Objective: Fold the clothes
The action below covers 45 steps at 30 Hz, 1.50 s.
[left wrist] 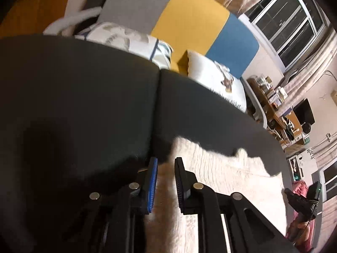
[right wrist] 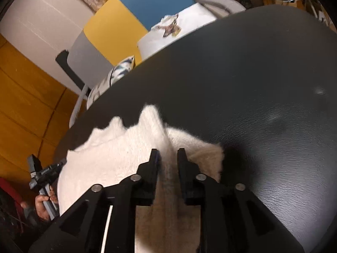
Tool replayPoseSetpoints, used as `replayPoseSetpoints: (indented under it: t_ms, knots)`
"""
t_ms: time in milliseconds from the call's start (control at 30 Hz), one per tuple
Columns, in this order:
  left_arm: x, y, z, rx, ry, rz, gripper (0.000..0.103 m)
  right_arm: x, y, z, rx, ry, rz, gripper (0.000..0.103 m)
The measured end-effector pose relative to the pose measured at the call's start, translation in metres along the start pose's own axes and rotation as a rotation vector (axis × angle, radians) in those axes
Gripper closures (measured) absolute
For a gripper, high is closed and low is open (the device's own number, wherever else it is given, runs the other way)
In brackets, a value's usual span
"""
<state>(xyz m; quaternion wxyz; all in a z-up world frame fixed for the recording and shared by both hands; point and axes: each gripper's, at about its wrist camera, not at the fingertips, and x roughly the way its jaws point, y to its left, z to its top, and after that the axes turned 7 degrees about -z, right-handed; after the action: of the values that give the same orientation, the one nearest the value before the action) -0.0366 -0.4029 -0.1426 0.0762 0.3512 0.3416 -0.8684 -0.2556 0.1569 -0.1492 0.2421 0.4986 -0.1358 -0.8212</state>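
The cream-white fuzzy knitted garment (left wrist: pixel 221 175) lies spread on the dark black leather-textured tabletop (left wrist: pixel 84 97), its far edge ragged and partly lifted into peaks, which suggests a fold in progress rather than a finished one.

Left claw (left wrist: pixel 165 181): jaws set a narrow gap apart, with a ridge of the garment's left edge running between them. Contact between pads and cloth cannot be confirmed; whether it pinches is undetermined.

Right claw (right wrist: pixel 168 164): jaws likewise narrowly parted, straddling a raised fold of the garment (right wrist: pixel 130 147) near its right edge. Grip again cannot be confirmed.

Both claws sit at opposite sides of the same garment, a placement judged suited to carrying one edge over as a pair so the cloth stays level.

Beyond the tabletop stand two white printed cushions (left wrist: pixel 217 76) against a grey, yellow and blue panelled backrest (left wrist: pixel 189 21). A cluttered wooden shelf unit (left wrist: pixel 280 109) and a window (left wrist: pixel 290 21) lie further off.
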Motion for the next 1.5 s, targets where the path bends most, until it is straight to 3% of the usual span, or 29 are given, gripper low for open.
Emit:
replayPoseSetpoints:
  t_ms: [100,233,333,467,533,667,700,767,800,933,1133,1233,1367,1500]
  knots:
    - [-0.027,-0.015,0.000,0.029,-0.049,-0.042,0.085,-0.028,0.012,-0.002,-0.055,-0.089,-0.054,0.061]
    - [-0.030,-0.063,-0.024,0.181,0.012,-0.172,0.083,-0.044,0.050,-0.017,-0.225,-0.078,0.034,0.060]
    - [-0.007,-0.110,-0.054,0.377,0.102,-0.180,0.083,-0.026,0.070,-0.025,-0.286,-0.012,0.026,0.060]
    - [0.041,-0.129,-0.068,0.408,0.213,-0.090,0.083,-0.020,0.060,-0.020,-0.219,0.000,0.044,0.060]
    - [0.054,-0.119,-0.063,0.332,0.228,-0.070,0.083,-0.017,0.055,-0.018,-0.186,0.006,0.053,0.060]
    - [0.033,-0.109,-0.055,0.242,0.202,-0.135,0.084,-0.012,0.045,-0.013,-0.119,0.019,0.070,0.061]
    - [0.023,-0.111,-0.057,0.254,0.195,-0.163,0.084,-0.011,0.043,-0.012,-0.103,0.021,0.077,0.060]
    - [0.010,-0.119,-0.062,0.281,0.196,-0.210,0.083,-0.043,0.028,-0.022,-0.075,-0.006,0.218,0.059]
    - [0.007,-0.124,-0.064,0.296,0.203,-0.230,0.083,-0.057,0.020,-0.026,-0.062,-0.011,0.289,0.050]
    - [0.007,-0.151,-0.097,0.369,0.277,-0.289,0.083,-0.109,-0.017,-0.075,-0.071,0.001,0.369,0.029]
    - [0.020,-0.236,-0.156,0.581,0.386,-0.370,0.083,-0.121,-0.053,-0.137,-0.112,0.079,0.317,0.024]
    - [0.023,-0.284,-0.176,0.720,0.390,-0.404,0.083,-0.110,-0.049,-0.133,-0.245,0.044,0.289,0.021]
    - [0.035,-0.306,-0.183,0.723,0.424,-0.419,0.083,-0.102,-0.045,-0.124,-0.323,0.018,0.337,0.020]
    - [0.048,-0.311,-0.184,0.717,0.439,-0.433,0.083,-0.090,-0.043,-0.110,-0.374,0.061,0.433,0.020]
